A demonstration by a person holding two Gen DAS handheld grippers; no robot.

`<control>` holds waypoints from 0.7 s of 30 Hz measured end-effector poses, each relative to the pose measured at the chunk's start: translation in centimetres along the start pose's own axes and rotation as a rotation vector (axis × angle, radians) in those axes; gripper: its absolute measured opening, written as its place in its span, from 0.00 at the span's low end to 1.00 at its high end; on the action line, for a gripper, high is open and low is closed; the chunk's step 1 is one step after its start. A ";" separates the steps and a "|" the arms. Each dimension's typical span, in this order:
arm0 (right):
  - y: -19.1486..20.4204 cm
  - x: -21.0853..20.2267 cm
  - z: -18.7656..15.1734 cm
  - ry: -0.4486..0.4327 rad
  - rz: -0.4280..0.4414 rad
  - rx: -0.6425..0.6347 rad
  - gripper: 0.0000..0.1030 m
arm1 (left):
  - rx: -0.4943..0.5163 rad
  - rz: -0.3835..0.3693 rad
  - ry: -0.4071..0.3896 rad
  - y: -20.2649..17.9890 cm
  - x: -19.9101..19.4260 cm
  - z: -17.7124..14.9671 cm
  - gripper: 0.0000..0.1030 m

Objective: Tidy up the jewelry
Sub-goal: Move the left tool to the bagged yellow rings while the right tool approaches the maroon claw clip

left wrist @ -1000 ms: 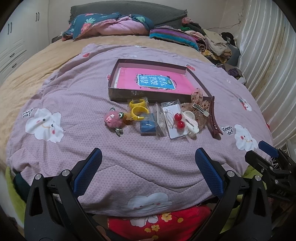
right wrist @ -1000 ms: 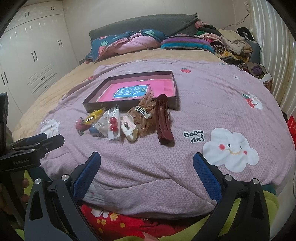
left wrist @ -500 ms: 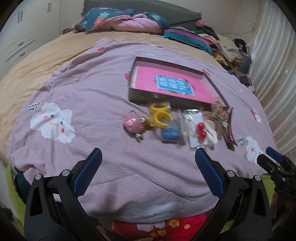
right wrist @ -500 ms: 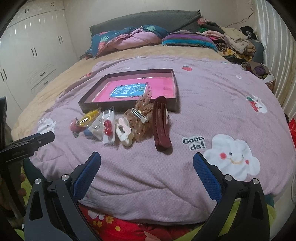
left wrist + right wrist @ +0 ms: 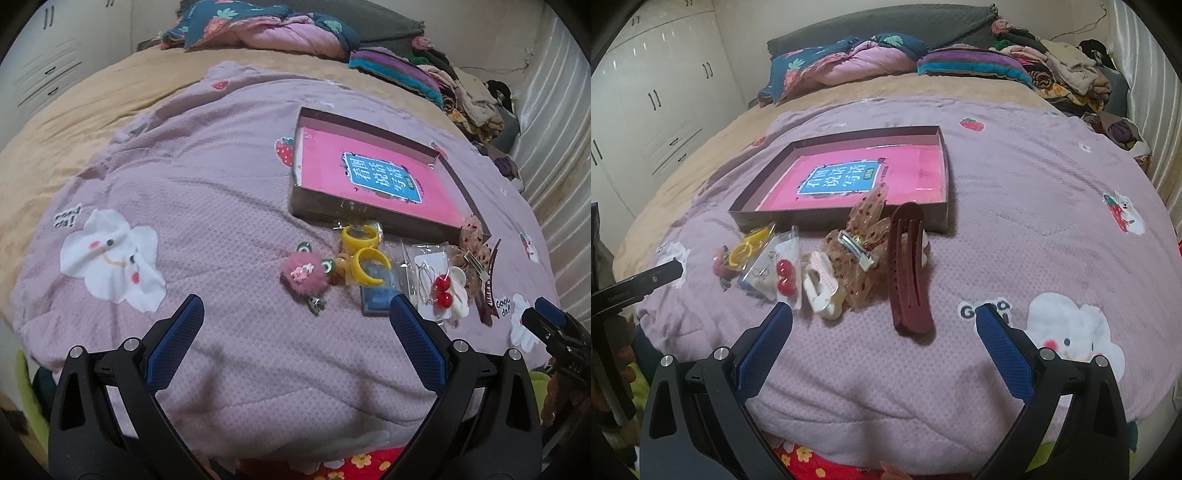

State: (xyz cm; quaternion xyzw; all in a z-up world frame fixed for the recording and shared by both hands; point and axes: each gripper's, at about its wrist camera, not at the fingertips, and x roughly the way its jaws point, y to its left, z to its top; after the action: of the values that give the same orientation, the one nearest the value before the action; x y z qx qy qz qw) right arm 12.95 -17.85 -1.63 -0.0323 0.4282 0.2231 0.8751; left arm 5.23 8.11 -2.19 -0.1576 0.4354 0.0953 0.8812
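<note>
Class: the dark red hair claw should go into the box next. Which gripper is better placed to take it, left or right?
Right. The right gripper is open with the claw lying just ahead between its fingers; from the left gripper it lies far right.

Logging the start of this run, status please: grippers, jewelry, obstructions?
Left gripper open, empty. Right gripper open, empty. Hair clips and earrings lie in a row outside the tray; dark red claw clip nearest right. Nothing blocking.

Left gripper (image 5: 295, 314) spread wide, empty, above purple quilt (image 5: 207, 206).
</note>
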 end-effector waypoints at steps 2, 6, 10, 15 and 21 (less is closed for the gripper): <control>-0.2 0.4 0.3 0.001 -0.003 -0.003 0.96 | 0.006 -0.035 0.019 -0.2 0.7 0.6 0.91; -0.8 1.0 0.8 0.006 -0.004 0.007 0.96 | 0.003 -0.111 0.051 -0.7 2.2 1.8 0.91; -1.6 1.7 0.9 0.014 -0.006 0.025 0.96 | 0.045 -0.127 0.091 -1.9 4.1 3.0 0.91; -2.2 2.5 0.9 0.024 -0.007 0.034 0.96 | 0.094 -0.112 0.140 -3.0 6.4 4.0 0.77; -2.3 3.1 1.0 0.022 0.001 0.018 0.96 | 0.094 -0.144 0.182 -3.5 8.2 4.5 0.64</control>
State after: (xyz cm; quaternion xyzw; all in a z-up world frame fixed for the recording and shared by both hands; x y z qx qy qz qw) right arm 16.30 -18.56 -3.74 -0.0265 0.4398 0.2193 0.8705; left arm 14.58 6.70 -5.49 -0.1550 0.5051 -0.0034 0.8490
